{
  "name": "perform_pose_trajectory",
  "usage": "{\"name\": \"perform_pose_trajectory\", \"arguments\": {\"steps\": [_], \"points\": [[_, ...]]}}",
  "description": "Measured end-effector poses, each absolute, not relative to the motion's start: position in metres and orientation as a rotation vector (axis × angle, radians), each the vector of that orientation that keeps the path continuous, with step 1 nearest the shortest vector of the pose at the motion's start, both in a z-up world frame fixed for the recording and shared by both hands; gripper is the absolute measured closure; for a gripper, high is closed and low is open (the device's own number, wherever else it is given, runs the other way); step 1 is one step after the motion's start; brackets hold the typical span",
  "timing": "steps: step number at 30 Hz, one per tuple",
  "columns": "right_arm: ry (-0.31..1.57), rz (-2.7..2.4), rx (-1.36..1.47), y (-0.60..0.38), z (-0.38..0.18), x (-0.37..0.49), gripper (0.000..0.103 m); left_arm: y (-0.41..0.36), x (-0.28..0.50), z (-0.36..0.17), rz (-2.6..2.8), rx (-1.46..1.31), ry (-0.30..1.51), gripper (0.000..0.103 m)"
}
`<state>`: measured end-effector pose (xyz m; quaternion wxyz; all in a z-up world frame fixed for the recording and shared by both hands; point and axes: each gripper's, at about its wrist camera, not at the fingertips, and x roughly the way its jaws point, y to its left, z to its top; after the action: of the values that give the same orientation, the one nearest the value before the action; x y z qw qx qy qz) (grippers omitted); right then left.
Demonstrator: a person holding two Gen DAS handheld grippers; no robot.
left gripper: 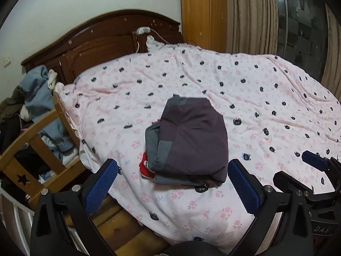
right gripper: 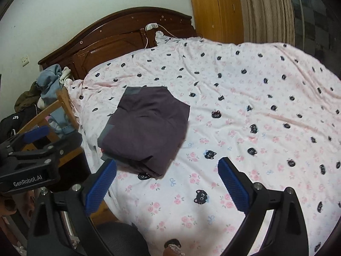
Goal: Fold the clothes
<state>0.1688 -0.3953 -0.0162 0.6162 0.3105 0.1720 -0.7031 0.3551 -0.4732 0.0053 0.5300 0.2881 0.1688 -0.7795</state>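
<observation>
While both grippers hang open, the folded clothes sit on the bed.

The left gripper holds nothing, and its blue pads stand wide, just in front of the dark pile. The right gripper is empty too, with the pile near its left pad. A bit of red peeks out under the pile. More clothes lie heaped on a wooden chair beside the bed.

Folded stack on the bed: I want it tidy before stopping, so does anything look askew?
Mostly neat. The dark purple garment lies folded on top, but a red garment pokes out from under the stack's left edge. Both grippers hang open and apart from it.
</observation>
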Motion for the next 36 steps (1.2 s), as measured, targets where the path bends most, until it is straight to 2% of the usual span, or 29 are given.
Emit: {"name": "perform_pose_trajectory", "arguments": {"steps": [12,36], "points": [[0.369,-1.673,0.667,-0.357,0.017,0.171,0.000,-0.440,0.357,0.027,-1.837,0.651,0.332,0.000],[0.383,-1.633,0.644,-0.357,0.024,0.193,0.000,-0.437,0.369,0.028,-1.818,0.673,0.334,0.000]]}}
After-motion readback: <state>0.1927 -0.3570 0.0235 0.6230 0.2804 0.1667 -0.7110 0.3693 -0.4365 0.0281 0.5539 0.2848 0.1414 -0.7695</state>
